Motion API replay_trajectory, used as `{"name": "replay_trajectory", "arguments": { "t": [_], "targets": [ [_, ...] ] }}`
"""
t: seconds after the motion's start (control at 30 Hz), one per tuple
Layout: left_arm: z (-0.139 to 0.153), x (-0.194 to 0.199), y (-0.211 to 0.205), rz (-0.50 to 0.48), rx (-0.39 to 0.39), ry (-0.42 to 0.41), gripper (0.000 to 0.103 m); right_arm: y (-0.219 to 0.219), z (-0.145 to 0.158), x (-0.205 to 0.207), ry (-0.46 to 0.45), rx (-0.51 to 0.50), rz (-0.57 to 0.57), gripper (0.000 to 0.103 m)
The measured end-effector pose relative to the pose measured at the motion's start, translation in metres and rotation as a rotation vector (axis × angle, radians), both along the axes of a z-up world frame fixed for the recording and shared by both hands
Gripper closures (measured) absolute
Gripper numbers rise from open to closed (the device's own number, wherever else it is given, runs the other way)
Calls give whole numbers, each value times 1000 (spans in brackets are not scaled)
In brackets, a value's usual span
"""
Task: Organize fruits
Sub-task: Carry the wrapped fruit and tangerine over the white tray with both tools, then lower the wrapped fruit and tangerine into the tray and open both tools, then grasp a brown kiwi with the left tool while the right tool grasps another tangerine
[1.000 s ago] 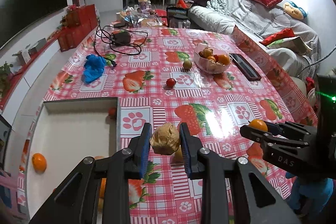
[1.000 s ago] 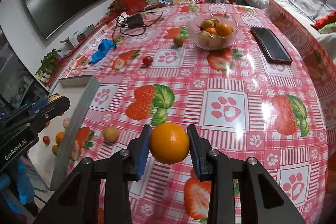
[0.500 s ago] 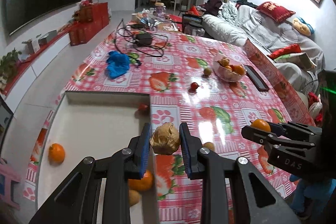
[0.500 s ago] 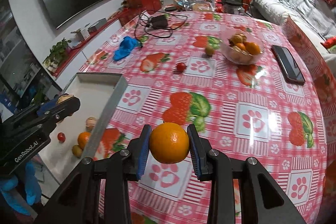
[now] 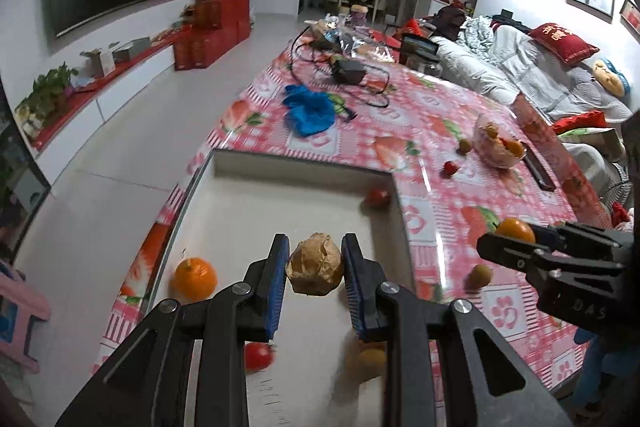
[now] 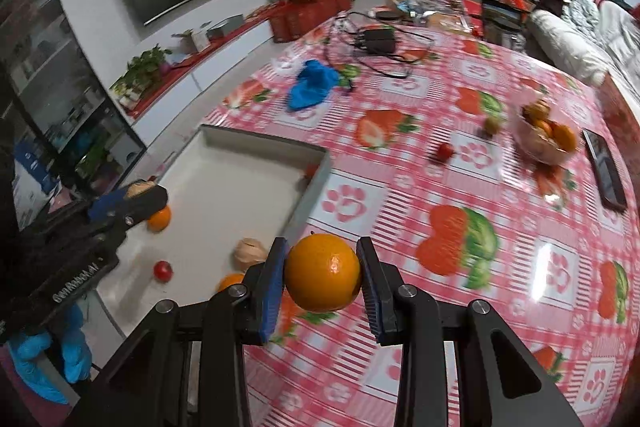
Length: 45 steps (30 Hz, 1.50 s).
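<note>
The left wrist fisheye looks steeply down from close above the shallow white rectangular tray [image 5: 248, 211], facing along the table's red-and-white strawberry-print oilcloth [image 5: 436, 195] toward the far doorway. The right wrist fisheye, also close and angled down, hangs over the oilcloth [image 6: 516, 227] just beside the tray's grey wall [image 6: 308, 195]. Both views share the tray, the crumpled blue cloth [image 5: 310, 111] [image 6: 312, 85] and the clear glass fruit bowl [image 5: 498, 147] [image 6: 546, 139], and each catches the other black gripper at its edge.

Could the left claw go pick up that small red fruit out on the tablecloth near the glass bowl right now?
Probably not yet. The left claw is shut on a tan wrinkled fruit over the white tray, so it has no free grip. The path to the small red fruit looks unobstructed otherwise.
</note>
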<state>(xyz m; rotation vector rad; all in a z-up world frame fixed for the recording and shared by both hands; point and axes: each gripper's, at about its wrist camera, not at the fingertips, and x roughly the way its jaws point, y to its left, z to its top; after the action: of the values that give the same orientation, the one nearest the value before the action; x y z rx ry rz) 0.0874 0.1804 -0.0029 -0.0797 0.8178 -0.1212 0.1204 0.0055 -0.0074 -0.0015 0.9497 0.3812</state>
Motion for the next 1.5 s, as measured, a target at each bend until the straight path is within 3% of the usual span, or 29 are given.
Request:
{"name": "replay_trajectory", "arguments": {
  "t": [0.43, 0.5, 0.6, 0.63, 0.67, 0.73, 0.9, 1.17, 1.5],
  "targets": [
    [-45, 2, 25, 18, -17, 91, 73, 56, -27, 14, 65, -1, 86, 67],
    [-47, 1, 26, 23, -9, 93, 69, 61, -30, 16, 76, 5, 100, 67],
    [-49, 0, 27, 45, 15, 93, 41, 64, -32, 16, 92, 10, 113, 66],
    [-49, -1, 27, 54, 17, 86, 31, 63, -33, 15, 94, 8, 111, 59],
    [-48, -3, 29, 58, 14, 81, 27, 61, -33, 15, 94, 8, 105, 36],
    [-47, -4, 29, 61, 10, 78, 23, 51, -28, 12, 59, 3, 69, 15],
    [-46, -5, 29, 72, 17, 80, 22, 16, -22, 15, 34, -27, -7, 15],
    [-43, -9, 20, 62, 29, 84, 21, -66, -39, 15, 104, -7, -203, 15],
    [-40, -11, 7, 49, 50, 90, 21, -106, -62, -10, 128, -52, -262, 15]
  ]
}}
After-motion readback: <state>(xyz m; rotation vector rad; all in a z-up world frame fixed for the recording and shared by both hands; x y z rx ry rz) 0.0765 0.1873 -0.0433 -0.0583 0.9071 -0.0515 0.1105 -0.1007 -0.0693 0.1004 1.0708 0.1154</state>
